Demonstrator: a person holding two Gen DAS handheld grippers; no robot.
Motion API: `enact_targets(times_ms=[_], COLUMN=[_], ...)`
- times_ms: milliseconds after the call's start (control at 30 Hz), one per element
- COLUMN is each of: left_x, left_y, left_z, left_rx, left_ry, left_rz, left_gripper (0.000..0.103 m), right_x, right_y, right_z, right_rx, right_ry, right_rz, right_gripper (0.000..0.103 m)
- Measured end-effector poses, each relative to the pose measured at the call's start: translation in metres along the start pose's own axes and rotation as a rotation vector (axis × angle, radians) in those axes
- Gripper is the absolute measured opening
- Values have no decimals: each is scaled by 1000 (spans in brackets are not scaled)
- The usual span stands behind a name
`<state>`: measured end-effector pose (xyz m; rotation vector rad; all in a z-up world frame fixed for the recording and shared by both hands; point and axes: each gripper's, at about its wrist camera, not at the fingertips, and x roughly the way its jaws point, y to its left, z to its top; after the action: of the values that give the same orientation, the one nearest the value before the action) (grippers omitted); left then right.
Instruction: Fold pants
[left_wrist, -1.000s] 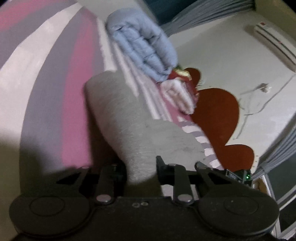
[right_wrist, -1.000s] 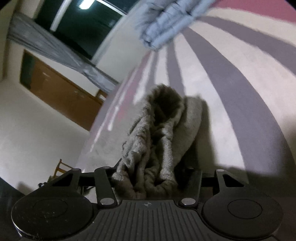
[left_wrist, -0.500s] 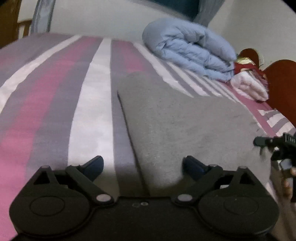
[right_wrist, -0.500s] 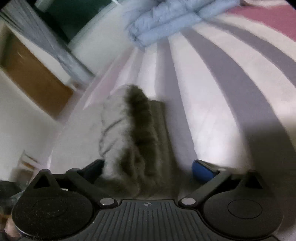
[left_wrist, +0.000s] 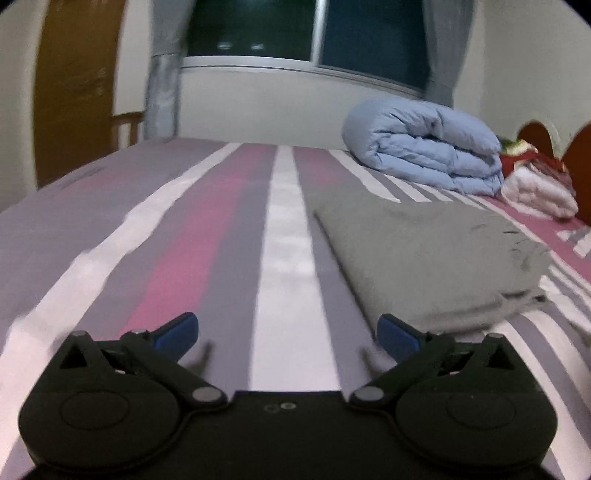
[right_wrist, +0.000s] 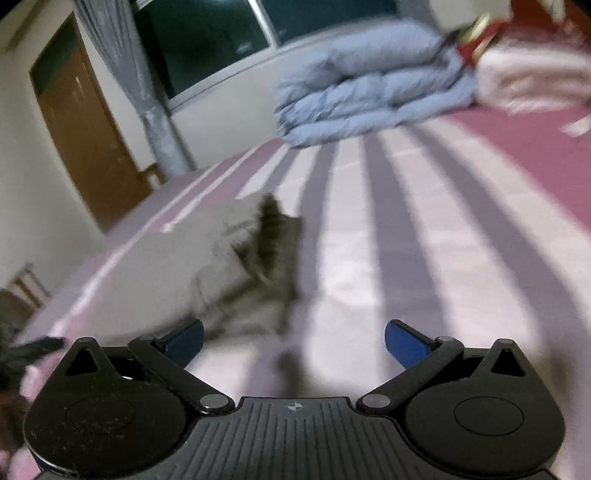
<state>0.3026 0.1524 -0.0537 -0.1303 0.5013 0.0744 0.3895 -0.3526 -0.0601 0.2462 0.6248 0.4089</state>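
Observation:
The grey pants lie folded in a flat stack on the striped bed, ahead and to the right in the left wrist view. My left gripper is open and empty, low over the sheet just left of the pants' near corner. In the right wrist view the pants lie blurred ahead and to the left. My right gripper is open and empty, its left finger close to the pants' near edge.
A rolled light blue duvet and folded white and red bedding lie at the head of the bed, the duvet also shows in the right wrist view. A window, curtains and a brown door stand behind the striped sheet.
Both grippers were shut on the pants one second ago. They opened, let the pants drop onto the bed, and have pulled back from them.

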Motion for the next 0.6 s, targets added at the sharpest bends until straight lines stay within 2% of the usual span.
enact_targets(times_ms=[100, 233, 433, 600], left_x=[-45, -100, -176, -225], left_y=[7, -6, -46, -75], left_z=[-20, -36, -54, -74], left_rx=[-60, -43, -17, 53], left_ry=[-8, -62, -142, -188], left_rz=[-20, -41, -24, -60], left_gripper=[97, 97, 97, 97], right_x=[-41, -94, -172, -218], right_y=[4, 38, 105, 152], right_z=[-34, -69, -118, -148], right_rx=[-22, -85, -175, -235], right_ry=[-18, -62, -173, -248], right_rz=[-64, -106, -77, -34], right_gripper=[103, 103, 103, 103])
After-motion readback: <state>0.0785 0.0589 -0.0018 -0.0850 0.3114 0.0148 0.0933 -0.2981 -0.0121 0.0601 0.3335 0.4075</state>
